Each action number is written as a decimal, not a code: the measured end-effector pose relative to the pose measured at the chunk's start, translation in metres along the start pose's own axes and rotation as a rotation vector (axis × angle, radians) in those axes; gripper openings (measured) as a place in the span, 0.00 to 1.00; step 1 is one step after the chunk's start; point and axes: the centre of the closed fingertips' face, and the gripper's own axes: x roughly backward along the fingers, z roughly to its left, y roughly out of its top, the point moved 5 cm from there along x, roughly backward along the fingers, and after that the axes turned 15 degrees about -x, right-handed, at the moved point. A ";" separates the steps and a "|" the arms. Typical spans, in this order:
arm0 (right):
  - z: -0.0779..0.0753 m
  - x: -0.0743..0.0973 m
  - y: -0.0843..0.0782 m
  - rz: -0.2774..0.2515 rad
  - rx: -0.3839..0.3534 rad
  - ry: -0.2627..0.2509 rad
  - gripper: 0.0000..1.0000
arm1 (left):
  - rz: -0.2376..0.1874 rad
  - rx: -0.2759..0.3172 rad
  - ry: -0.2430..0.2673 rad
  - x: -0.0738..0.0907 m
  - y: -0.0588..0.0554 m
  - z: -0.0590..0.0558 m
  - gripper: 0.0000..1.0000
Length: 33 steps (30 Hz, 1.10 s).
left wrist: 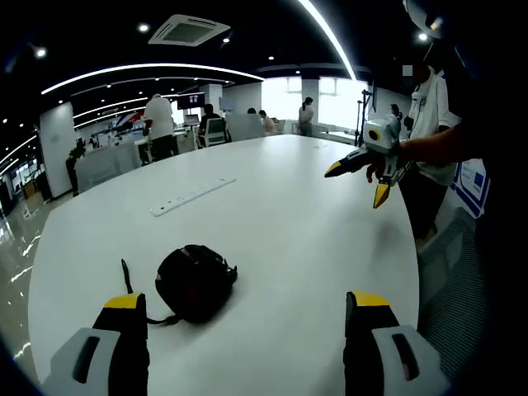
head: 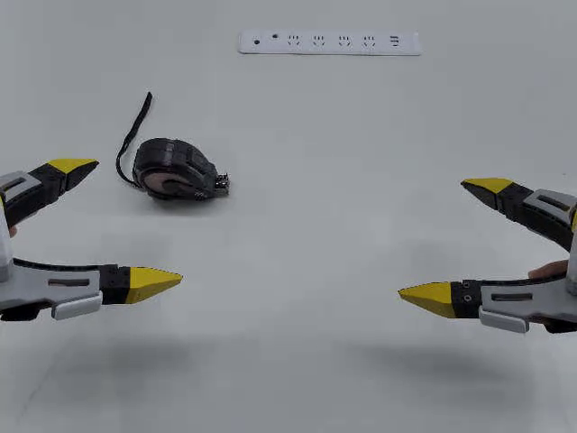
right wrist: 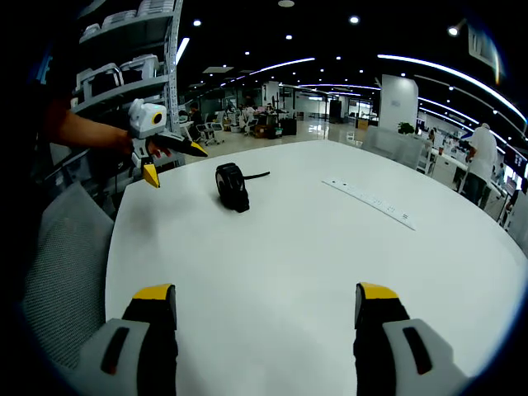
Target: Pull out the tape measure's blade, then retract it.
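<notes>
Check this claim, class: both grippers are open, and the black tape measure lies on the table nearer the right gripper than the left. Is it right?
Not quite. Both are open, but the tape measure lies nearer the left gripper than the right gripper, as the head view shows.

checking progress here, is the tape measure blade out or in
In: the tape measure lies on the white table with just its end hook at the case mouth, and no blade runs across the surface.

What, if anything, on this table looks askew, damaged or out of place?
Nothing stands out. The tape measure sits intact on the table, blade in, strap trailing behind. The power strip lies flat beyond it. The left tool and right tool are open, touching nothing.
</notes>
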 end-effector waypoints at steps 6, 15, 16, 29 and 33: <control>-0.001 -0.003 0.002 0.002 0.006 0.007 0.90 | 0.001 -0.004 -0.006 -0.002 0.001 0.002 0.97; -0.007 -0.025 0.012 0.014 0.053 0.056 0.89 | 0.027 -0.048 -0.060 -0.016 -0.002 0.015 0.93; -0.008 -0.026 0.012 0.018 0.060 0.061 0.89 | 0.030 -0.051 -0.064 -0.017 -0.003 0.016 0.93; -0.011 -0.053 0.021 0.031 0.105 0.118 0.85 | 0.073 -0.098 -0.126 -0.030 -0.008 0.030 0.85; -0.012 -0.062 0.025 0.024 0.110 0.136 0.83 | 0.090 -0.117 -0.143 -0.036 -0.009 0.035 0.83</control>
